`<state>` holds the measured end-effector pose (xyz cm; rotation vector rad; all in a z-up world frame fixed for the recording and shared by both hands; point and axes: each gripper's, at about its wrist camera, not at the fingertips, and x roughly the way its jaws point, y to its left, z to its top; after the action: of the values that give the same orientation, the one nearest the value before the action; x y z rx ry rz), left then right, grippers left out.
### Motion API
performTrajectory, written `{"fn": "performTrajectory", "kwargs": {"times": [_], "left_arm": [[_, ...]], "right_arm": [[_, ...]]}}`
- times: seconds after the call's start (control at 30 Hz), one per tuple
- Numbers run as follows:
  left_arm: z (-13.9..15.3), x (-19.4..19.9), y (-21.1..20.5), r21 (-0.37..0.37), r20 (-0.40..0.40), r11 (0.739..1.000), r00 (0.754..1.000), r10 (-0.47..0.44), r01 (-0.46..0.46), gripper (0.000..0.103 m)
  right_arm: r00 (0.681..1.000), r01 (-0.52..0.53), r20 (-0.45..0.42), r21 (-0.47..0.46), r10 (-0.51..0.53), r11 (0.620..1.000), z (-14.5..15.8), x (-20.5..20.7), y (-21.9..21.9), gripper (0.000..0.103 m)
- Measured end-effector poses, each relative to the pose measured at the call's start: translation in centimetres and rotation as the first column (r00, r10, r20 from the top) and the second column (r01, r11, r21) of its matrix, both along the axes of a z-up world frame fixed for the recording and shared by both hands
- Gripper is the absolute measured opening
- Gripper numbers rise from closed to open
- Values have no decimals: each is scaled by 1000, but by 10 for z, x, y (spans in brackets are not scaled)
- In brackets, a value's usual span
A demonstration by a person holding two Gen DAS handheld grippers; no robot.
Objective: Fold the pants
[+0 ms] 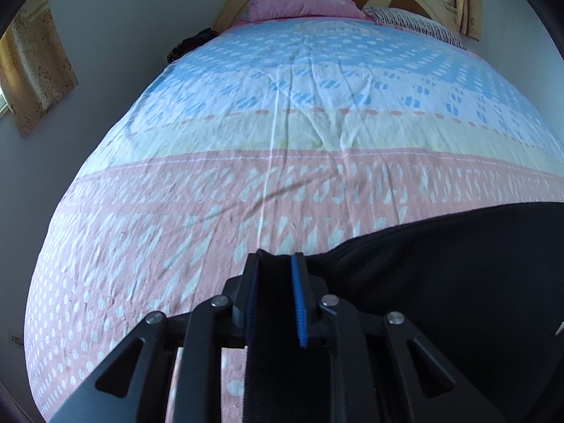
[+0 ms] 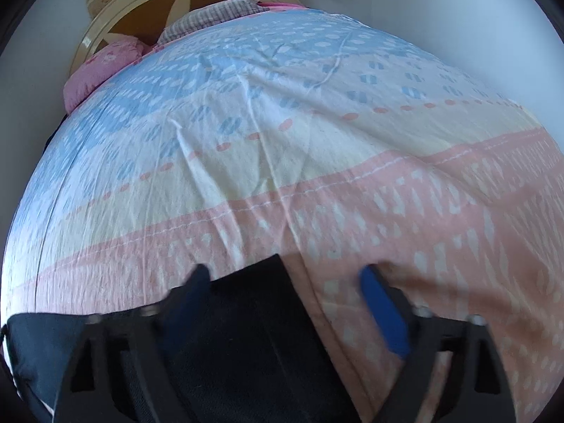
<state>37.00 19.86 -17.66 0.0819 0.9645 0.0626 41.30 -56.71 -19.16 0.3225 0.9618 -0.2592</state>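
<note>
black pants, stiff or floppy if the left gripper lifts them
Probably floppy: the black pants drape in soft folds on the bedspread. Likely light, since the left hand-held gripper pinches just a thin edge, so the rest would sag and trail.

Left gripper point(image 1: 278, 264): black linkage arms with triangular cut-outs, four silver pivot screws, blue ribbed pads point(image 1: 298, 303). Right gripper point(image 2: 287, 275): same black frame, blue pad, motion-blurred, screws faintly visible.

Left gripper point(image 1: 276, 264) jaws pinched nearly together on dark cloth; right gripper point(image 2: 287, 275) jaws spread wide, blurred
</note>
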Motion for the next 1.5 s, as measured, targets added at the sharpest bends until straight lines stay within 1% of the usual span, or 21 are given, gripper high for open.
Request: {"fn": "performTrajectory", "kwargs": {"times": [0.03, 0.07, 0.1, 0.17, 0.2, 0.23, 0.3, 0.33, 0.37, 0.43, 0.53, 0.73, 0.93, 1.07, 1.13, 1.2, 1.23, 1.37, 1.43, 1.5], "left_arm": [[-1, 0, 0, -5, 0, 1000, 1000, 0, 0, 21], [-1, 1, 1, -15, 4, 1000, 1000, -4, 4, 21], [-1, 1, 3, -30, 9, 1000, 1000, -4, 4, 22], [-2, -1, 8, -70, 20, 998, 1000, -3, 5, 22], [-1, -2, 12, -85, 26, 996, 1000, -2, 4, 19], [-1, -3, 12, -85, 32, 996, 999, -3, 6, 14], [5, -8, 14, -95, 67, 995, 997, -29, 36, 12], [9, -12, 17, -117, 97, 992, 995, -36, 48, 11], [14, -16, 21, -140, 122, 989, 992, -32, 49, 11], [23, -22, 26, -156, 150, 986, 988, -26, 50, 10], [37, -34, 32, -190, 201, 978, 979, -46, 85, 9], [58, -55, 32, -218, 263, 969, 963, -53, 113, 8], [76, -86, 34, -248, 341, 957, 938, -62, 153, 8], [86, -114, 40, -254, 405, 947, 911, -82, 198, 8], [88, -130, 46, -281, 428, 935, 900, -82, 219, 8], [86, -144, 48, -286, 436, 930, 896, -89, 231, 8], [82, -151, 49, -289, 437, 927, 895, -95, 239, 4], [59, -175, 56, -313, 412, 918, 906, -99, 242, 4], [47, -187, 60, -334, 397, 911, 913, -96, 241, 4], [37, -196, 62, -341, 384, 910, 918, -95, 237, 4]], "right_arm": [[1000, -12, 2, 3, 12, 1000, 1, 0, 1, 44], [1000, -27, 5, 17, 27, 999, 2, 0, 2, 20], [999, -43, 8, 33, 43, 999, 3, -1, 4, 16], [998, -64, 22, 6, 64, 998, 10, -6, 9, 6], [997, -68, 30, 1, 68, 998, 12, -9, 10, 6], [996, -70, 49, -3, 70, 998, 17, -15, 11, 6], [994, -69, 85, -9, 69, 998, 26, -27, 12, 6], [991, -68, 112, -11, 69, 998, 33, -37, 12, 6], [989, -68, 127, -12, 69, 998, 38, -43, 12, 5], [985, -62, 160, -20, 64, 998, 48, -59, 12, 5], [977, -65, 201, -32, 70, 997, 64, -84, 12, 5], [958, -72, 276, -41, 81, 997, 92, -127, 19, 5], [929, -73, 362, -31, 79, 997, 110, -182, 23, 5], [918, -71, 390, -18, 73, 997, 108, -218, 21, 5], [917, -71, 392, -12, 70, 997, 102, -234, 19, 5], [920, -75, 385, -8, 72, 997, 93, -251, 18, 5], [922, -78, 381, -6, 74, 997, 89, -258, 17, 5], [932, -80, 354, 3, 74, 997, 69, -286, 18, 5], [940, -84, 333, 10, 76, 996, 57, -294, 18, 5], [948, -78, 311, 8, 72, 997, 47, -301, 18, 5]]}}
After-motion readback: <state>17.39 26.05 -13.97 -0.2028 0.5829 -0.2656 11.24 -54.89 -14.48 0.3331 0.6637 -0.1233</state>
